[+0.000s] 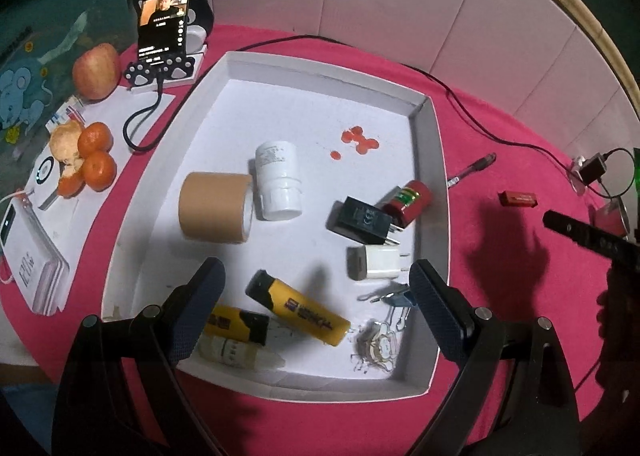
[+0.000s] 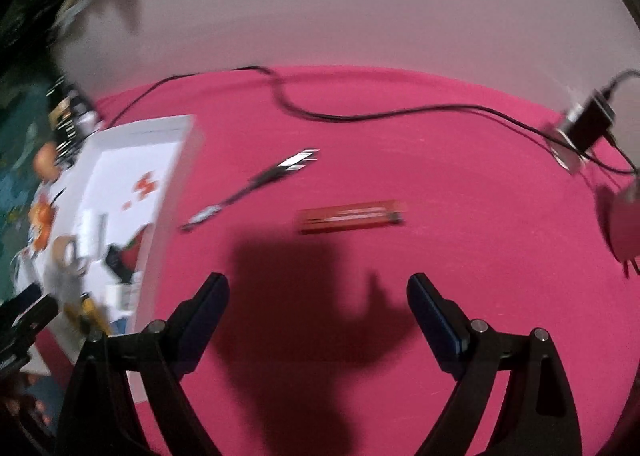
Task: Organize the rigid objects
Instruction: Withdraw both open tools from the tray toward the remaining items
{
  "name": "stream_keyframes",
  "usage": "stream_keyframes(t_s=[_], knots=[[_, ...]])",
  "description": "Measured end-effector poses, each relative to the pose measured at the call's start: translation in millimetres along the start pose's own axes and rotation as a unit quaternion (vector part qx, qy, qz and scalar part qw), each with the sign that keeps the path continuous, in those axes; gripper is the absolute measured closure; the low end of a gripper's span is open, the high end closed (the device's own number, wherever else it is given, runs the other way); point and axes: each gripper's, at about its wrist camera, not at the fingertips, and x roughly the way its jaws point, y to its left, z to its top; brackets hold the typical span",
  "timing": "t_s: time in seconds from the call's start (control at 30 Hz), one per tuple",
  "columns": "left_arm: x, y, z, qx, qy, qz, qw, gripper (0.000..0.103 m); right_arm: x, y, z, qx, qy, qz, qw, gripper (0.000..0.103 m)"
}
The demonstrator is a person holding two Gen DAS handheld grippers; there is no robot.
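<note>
Both sets of tongs gape empty; right gripper (image 2: 318,288) should straddle the red lighter (image 2: 352,216) squarely (view blurred), then close

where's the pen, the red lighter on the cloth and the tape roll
pen (image 1: 472,170), left wrist view, middle of its barrel, lying on the cloth beside the box.
red lighter (image 2: 352,216), right wrist view, middle of its blurred body.
tape roll (image 1: 214,206), left wrist view, tan outer band, inside the box.
</note>
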Motion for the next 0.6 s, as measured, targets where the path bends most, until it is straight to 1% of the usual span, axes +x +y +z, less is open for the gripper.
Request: stream_keyframes(t_s=[0.13, 0.2, 0.33, 0.43, 0.47, 0.53, 0.6], knots=[[1, 3, -5, -0.008, 0.006, 0.007, 0.9999, 0.009, 11, -21, 10, 0.011, 0.003, -0.007, 1.000, 0.012], [1, 6, -9, -0.016, 0.009, 0.012, 0.9998, 0.009, 18, -24, 18, 0.002, 0.005, -0.005, 1.000, 0.012], [0, 12, -14, -0.034, 0.014, 0.022, 0.9991, 0.009, 29, -17, 35, -0.036, 0.006, 0.012, 0.999, 0.012], [-1, 18, -19, -0.047, 0.018, 0.027, 0.9984, 0.009, 37, -4, 45, -0.095, 0.006, 0.024, 0.995, 0.012], [-2, 19, -21, -0.050, 0.020, 0.029, 0.9981, 0.009, 40, 1, 48, -0.124, 0.007, 0.027, 0.992, 0.012], [-3, 20, -26, -0.054, 0.022, 0.034, 0.9977, 0.009, 45, 12, 50, -0.181, 0.014, 0.039, 0.983, 0.012], [-5, 22, -30, -0.057, 0.026, 0.036, 0.9974, 0.009, 52, 21, 50, -0.235, 0.025, 0.044, 0.971, 0.012]])
